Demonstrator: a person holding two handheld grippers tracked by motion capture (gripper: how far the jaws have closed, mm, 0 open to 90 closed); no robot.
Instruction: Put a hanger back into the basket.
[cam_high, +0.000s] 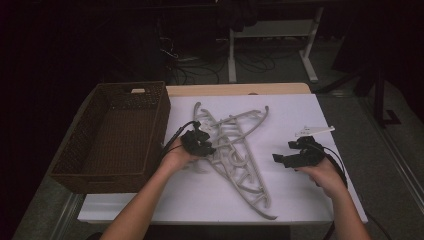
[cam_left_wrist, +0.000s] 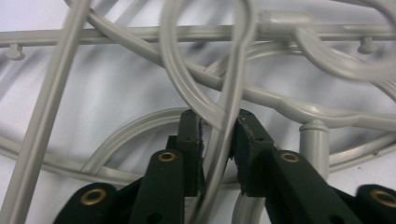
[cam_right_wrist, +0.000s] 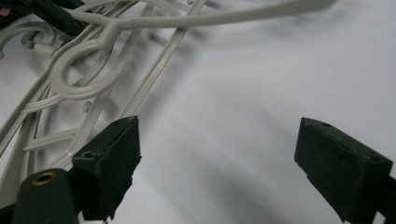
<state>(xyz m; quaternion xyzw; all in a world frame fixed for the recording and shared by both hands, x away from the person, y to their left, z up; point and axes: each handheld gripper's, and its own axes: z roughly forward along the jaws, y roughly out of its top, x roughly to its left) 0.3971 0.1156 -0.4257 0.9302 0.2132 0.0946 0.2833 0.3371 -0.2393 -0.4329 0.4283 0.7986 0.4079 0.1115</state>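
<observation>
Grey hangers (cam_high: 235, 150), long axes diagonal, crossing.

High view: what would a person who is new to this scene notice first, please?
First, the tangle of grey plastic hangers lying on the white sheet in the middle of the table. The left gripper is on them, its jaws closed on a thin hanger rod. To the left stands a dark wicker basket, and the right gripper waits open at the right.
</observation>
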